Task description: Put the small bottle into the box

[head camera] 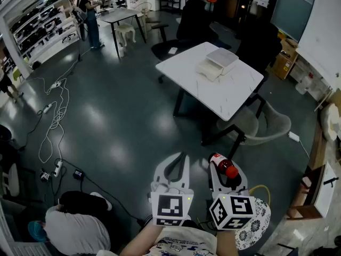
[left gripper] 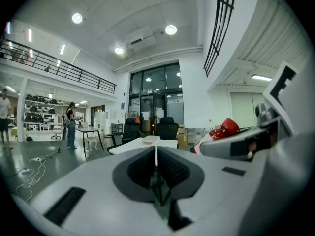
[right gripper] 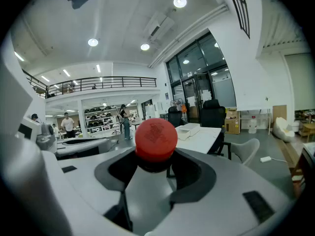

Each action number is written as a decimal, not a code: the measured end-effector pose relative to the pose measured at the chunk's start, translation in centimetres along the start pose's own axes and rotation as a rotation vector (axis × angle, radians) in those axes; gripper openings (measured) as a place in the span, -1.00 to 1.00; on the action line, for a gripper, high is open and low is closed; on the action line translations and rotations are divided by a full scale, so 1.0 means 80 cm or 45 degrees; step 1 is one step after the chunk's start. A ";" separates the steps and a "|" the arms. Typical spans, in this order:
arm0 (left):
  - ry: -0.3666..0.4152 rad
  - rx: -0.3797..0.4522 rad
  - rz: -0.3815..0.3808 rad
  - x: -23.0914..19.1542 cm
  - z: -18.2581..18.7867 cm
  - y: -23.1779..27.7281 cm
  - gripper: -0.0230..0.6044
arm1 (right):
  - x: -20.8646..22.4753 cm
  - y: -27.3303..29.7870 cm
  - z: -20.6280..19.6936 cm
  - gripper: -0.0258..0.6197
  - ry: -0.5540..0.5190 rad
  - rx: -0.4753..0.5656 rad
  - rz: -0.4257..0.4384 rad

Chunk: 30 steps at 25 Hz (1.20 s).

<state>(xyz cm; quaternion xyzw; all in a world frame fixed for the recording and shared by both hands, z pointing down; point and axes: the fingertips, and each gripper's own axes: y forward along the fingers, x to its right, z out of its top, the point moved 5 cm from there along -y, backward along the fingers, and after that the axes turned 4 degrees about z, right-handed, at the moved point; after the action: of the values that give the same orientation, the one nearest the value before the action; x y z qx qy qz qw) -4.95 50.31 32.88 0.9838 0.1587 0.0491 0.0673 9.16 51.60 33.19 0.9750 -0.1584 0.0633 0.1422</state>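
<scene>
The small bottle [head camera: 218,159] lies between the jaws of my right gripper [head camera: 225,169], its red cap [right gripper: 156,139] turned back toward that gripper's camera. The right gripper is shut on it, low in the head view. Just left of it my left gripper [head camera: 184,156] is shut with nothing in it; its pads [left gripper: 170,168] meet in a thin line. The bottle [left gripper: 224,129] also shows in the left gripper view, off to the right. The white box [head camera: 217,63] sits on a white table [head camera: 234,97] well ahead of both grippers, also seen as the box [right gripper: 189,129].
Dark office chairs [head camera: 184,28] stand behind the table and a beige chair [head camera: 266,124] at its near right. A person [head camera: 74,228] crouches at lower left. Cables [head camera: 53,116] trail over the grey floor. Another person [head camera: 90,15] stands by a far table.
</scene>
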 end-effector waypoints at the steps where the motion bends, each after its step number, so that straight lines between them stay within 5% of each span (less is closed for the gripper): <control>1: -0.001 -0.001 -0.001 0.000 0.001 0.000 -0.86 | 0.000 0.000 0.001 -0.22 0.001 -0.001 -0.001; 16: -0.013 -0.006 -0.014 -0.014 0.000 0.013 -0.86 | -0.003 0.024 -0.003 -0.22 0.028 -0.037 0.015; 30: -0.004 0.013 -0.069 -0.096 0.015 0.112 -0.86 | -0.018 0.149 0.036 -0.22 0.037 -0.016 -0.019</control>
<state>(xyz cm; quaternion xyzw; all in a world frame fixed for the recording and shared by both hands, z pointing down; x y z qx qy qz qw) -9.32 39.32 32.44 0.9795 0.1854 0.0450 0.0639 4.13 40.31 33.30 0.9742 -0.1496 0.0754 0.1512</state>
